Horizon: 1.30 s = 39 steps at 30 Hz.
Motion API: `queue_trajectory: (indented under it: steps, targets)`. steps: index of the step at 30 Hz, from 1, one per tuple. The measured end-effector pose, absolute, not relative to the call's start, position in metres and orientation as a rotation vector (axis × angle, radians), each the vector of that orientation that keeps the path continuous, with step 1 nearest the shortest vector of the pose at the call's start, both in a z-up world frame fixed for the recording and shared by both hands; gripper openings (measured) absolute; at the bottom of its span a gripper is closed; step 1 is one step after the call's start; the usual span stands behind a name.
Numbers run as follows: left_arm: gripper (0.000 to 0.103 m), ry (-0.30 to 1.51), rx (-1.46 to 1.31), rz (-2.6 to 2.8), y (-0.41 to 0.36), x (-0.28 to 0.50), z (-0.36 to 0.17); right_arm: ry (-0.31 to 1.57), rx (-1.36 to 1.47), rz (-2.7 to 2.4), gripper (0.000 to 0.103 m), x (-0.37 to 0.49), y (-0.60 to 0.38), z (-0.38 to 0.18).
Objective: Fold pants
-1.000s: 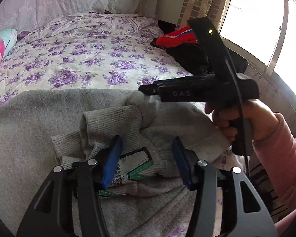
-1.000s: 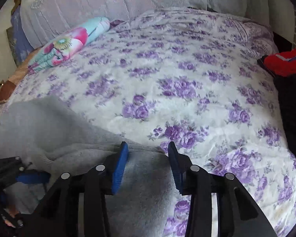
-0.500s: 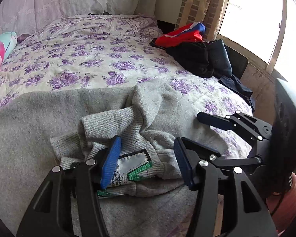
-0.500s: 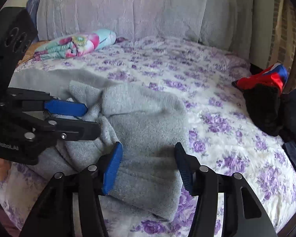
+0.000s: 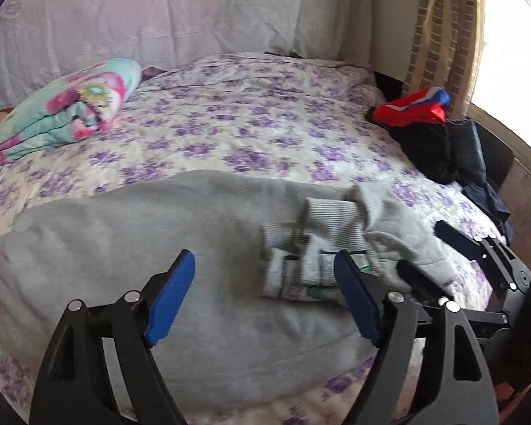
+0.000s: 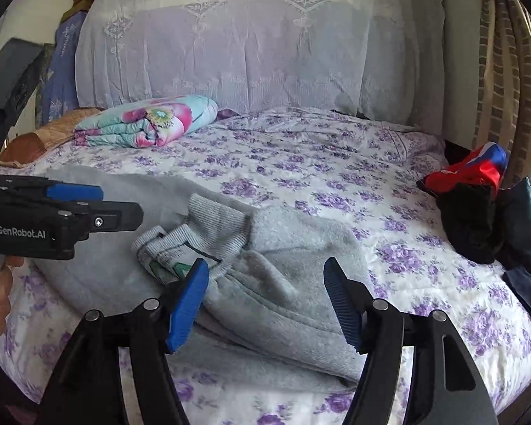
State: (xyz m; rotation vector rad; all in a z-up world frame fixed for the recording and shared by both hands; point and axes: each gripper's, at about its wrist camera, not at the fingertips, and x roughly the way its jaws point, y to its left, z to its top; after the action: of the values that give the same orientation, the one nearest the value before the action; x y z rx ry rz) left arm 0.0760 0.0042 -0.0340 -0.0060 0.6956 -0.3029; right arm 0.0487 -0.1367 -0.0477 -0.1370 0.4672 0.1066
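Both tongs stand open over the bed (image 6: 301,163) with nothing between their pads. The left gripper (image 5: 265,297) has just been spreading its jaws and hangs above the grey pants (image 5: 131,248); the right gripper (image 6: 265,304) has likewise been widening and grips no cloth.

By my reading, a fold has been laid and let go, so the step in hand is the release and the draw-back before the next fold. The pants lie just ahead of both tools, under and beyond the blue pads. From the left gripper, the ribbed waistband (image 5: 322,219) with its label sits just off the right pad, and the long grey body runs away to the left. From the right gripper, the waistband lies off the left pad, with a doubled layer of cloth straight ahead between the jaws. So the long axis runs crosswise to both tools, the waist end toward the right gripper.

The next move probably calls for a fresh hold on one end, lifting it and carrying it along that axis onto the other, with the edges kept level.
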Motion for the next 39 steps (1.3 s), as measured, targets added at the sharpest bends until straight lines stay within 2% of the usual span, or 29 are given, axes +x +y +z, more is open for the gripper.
queue_trajectory:
  steps: [5, 7, 10, 15, 19, 23, 26, 33, 35, 36, 37, 39]
  targets:
    - [0.084, 0.693, -0.1, -0.092, 0.074, 0.062, -0.027, 0.534, 0.024, 0.127, 0.069, 0.07, -0.15, -0.06]
    - [0.092, 0.702, -0.154, 0.002, 0.107, 0.056, -0.027, 0.63, 0.102, 0.153, 0.071, 0.083, -0.158, -0.077]
    - [0.094, 0.712, -0.279, 0.13, 0.165, 0.046, -0.031, 0.628, 0.086, 0.201, 0.076, 0.079, -0.155, -0.077]
    - [0.094, 0.767, -0.507, 0.212, 0.232, 0.041, -0.048, 0.553, 0.171, 0.226, 0.076, 0.065, -0.162, -0.063]
    - [0.094, 0.836, -0.663, 0.122, 0.243, 0.049, -0.07, 0.47, 0.232, 0.234, 0.076, 0.058, -0.172, -0.055]
    - [0.094, 0.888, -0.727, 0.052, 0.232, 0.063, -0.086, 0.586, 0.171, 0.194, 0.076, 0.077, -0.166, -0.077]
    - [0.094, 0.885, -0.729, 0.07, 0.23, 0.068, -0.087, 0.578, 0.105, 0.19, 0.077, 0.075, -0.156, -0.075]
    - [0.094, 0.869, -0.8, 0.082, 0.241, 0.081, -0.092, 0.43, 0.188, 0.195, 0.076, 0.061, -0.167, -0.053]
    - [0.092, 0.874, -0.763, 0.066, 0.235, 0.087, -0.09, 0.494, 0.181, 0.158, 0.072, 0.072, -0.17, -0.064]
    - [0.086, 0.878, -0.745, 0.059, 0.232, 0.09, -0.09, 0.556, 0.178, 0.148, 0.069, 0.081, -0.171, -0.073]
    - [0.075, 0.884, -0.724, 0.057, 0.228, 0.093, -0.09, 0.604, 0.191, 0.141, 0.066, 0.087, -0.172, -0.08]
    - [0.071, 0.888, -0.698, 0.069, 0.225, 0.097, -0.091, 0.61, 0.17, 0.142, 0.066, 0.09, -0.171, -0.079]
